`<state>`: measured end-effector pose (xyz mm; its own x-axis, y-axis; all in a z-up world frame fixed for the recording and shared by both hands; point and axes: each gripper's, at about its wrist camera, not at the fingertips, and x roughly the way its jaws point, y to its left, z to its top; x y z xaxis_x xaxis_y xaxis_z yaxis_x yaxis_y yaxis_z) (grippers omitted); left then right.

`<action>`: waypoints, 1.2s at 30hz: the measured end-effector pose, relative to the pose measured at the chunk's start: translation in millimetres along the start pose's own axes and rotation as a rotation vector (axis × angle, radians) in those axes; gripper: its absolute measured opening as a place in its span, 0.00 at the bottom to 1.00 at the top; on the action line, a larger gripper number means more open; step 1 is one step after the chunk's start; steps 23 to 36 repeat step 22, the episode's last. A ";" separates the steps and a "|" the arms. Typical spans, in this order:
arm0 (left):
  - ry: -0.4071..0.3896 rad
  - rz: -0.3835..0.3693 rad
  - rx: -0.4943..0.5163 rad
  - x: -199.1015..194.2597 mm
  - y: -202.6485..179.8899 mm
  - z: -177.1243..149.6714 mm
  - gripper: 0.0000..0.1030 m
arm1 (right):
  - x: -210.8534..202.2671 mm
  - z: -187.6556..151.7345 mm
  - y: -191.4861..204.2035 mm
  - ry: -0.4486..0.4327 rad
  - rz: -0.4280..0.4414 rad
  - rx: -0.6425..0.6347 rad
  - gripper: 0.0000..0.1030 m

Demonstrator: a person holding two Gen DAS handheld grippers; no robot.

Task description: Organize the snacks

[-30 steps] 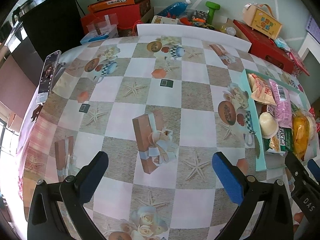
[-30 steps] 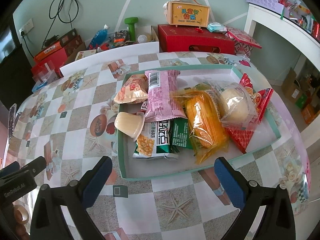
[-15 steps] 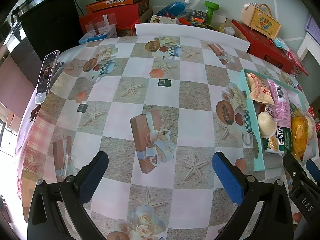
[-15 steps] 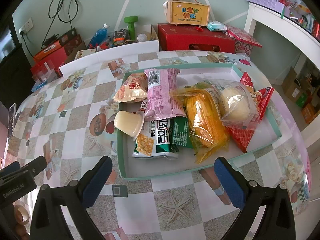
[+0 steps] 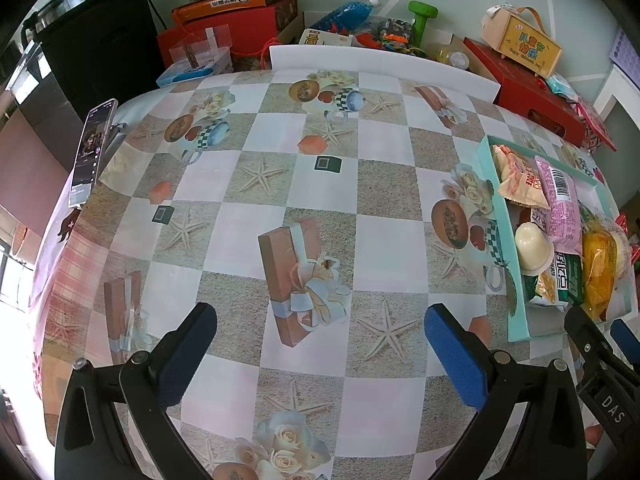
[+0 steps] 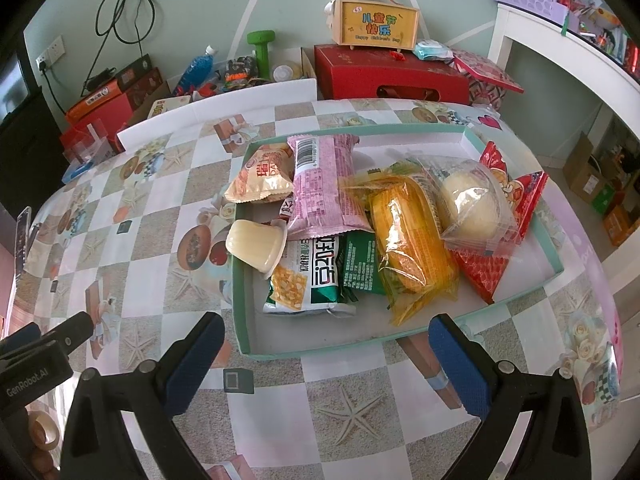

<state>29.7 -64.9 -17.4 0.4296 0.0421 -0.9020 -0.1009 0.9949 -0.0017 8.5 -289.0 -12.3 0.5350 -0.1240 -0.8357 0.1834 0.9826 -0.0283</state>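
Both tongs share one build: black plastic arms with silver screws at the joints, ending in blue textured pads. The left tongs [image 5: 320, 344] body reads "GenRobot.AI" in white in the right wrist view; the right tongs [image 6: 326, 356] body reads "DAS" in the left wrist view.

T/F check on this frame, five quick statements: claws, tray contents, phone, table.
1. Both the left claw and the right claw are open and empty. True.
2. The pale pudding cup sits on the tablecloth outside the shallow teal cardboard tray. False: it lies inside the tray, at its left edge.
3. The pink barcoded snack packet lies in the tray. True.
4. The smartphone lies inside the tray. False: it is propped at the table's far left edge.
5. The yellow corn packet is gripped by the right claw. False: it rests in the tray.
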 end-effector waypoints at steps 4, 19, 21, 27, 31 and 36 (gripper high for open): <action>0.002 -0.002 -0.002 1.2 0.1 -0.8 1.00 | 0.2 -0.9 0.2 0.000 0.000 0.000 1.00; -0.007 -0.013 -0.005 -1.3 -0.1 0.4 1.00 | 0.7 0.1 0.6 0.001 0.000 0.000 1.00; -0.007 -0.022 -0.005 -1.9 0.4 1.3 1.00 | 0.6 0.7 0.7 0.002 0.001 -0.001 1.00; -0.006 -0.026 -0.006 -1.9 0.6 1.4 1.00 | 1.1 -0.5 0.2 0.002 0.001 -0.001 1.00; -0.006 -0.026 -0.006 -1.9 0.6 1.4 1.00 | 1.1 -0.5 0.2 0.002 0.001 -0.001 1.00; -0.006 -0.026 -0.006 -1.9 0.6 1.4 1.00 | 1.1 -0.5 0.2 0.002 0.001 -0.001 1.00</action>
